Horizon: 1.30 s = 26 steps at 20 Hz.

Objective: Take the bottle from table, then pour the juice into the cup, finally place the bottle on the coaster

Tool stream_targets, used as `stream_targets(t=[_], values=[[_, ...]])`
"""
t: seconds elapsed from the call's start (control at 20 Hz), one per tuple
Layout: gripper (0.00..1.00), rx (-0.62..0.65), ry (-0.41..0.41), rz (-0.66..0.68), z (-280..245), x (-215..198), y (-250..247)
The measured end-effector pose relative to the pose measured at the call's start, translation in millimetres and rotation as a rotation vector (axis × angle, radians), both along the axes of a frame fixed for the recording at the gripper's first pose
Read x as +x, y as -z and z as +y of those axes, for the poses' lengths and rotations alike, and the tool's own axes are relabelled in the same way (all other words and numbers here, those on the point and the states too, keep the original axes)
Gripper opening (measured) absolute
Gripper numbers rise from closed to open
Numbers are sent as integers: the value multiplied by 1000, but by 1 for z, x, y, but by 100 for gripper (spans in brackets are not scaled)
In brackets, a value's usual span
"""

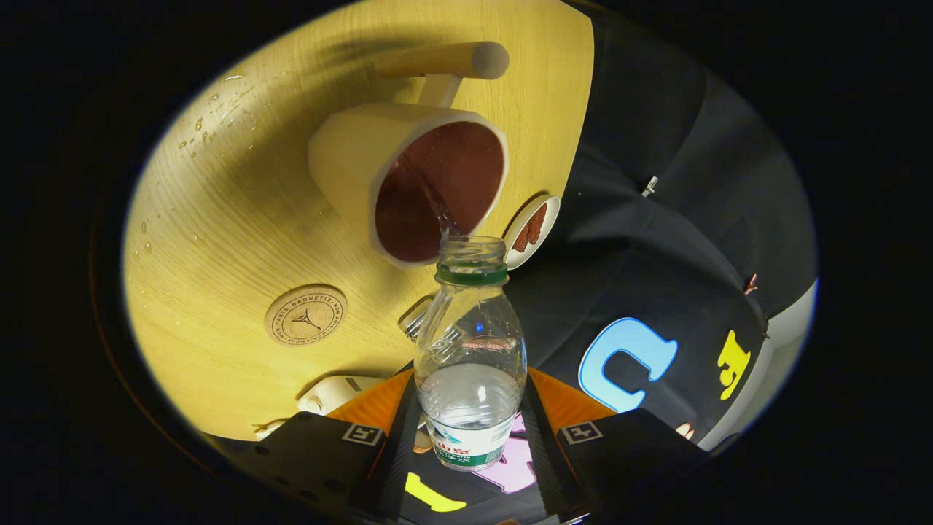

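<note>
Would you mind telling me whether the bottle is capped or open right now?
Open. The bottle, held in the gripper, has no cap on its neck, and liquid streams from its mouth into the cup.

We count one bottle held between the hand-held gripper fingers, one cup, one coaster, one small dish, one worktop

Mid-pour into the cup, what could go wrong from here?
1. The stream from the bottle enters the cup near its rim; a small wobble may spill onto the table, where droplets already lie.
2. The gripper clamps the bottle low down; it might slip or twist.
3. The coaster sits close to the cup; the move there may bump it.
</note>
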<state>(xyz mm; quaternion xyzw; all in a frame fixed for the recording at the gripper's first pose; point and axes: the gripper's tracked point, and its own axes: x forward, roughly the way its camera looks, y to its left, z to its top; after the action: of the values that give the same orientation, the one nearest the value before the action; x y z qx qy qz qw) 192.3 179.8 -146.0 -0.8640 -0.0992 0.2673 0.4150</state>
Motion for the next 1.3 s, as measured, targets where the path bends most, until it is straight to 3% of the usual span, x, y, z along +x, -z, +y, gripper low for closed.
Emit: stream_targets(t=[0.65,1.3], values=[[73,-106,-54,-47,7,-9,-5],[73,-102,-9,-72,11,-14,-5]])
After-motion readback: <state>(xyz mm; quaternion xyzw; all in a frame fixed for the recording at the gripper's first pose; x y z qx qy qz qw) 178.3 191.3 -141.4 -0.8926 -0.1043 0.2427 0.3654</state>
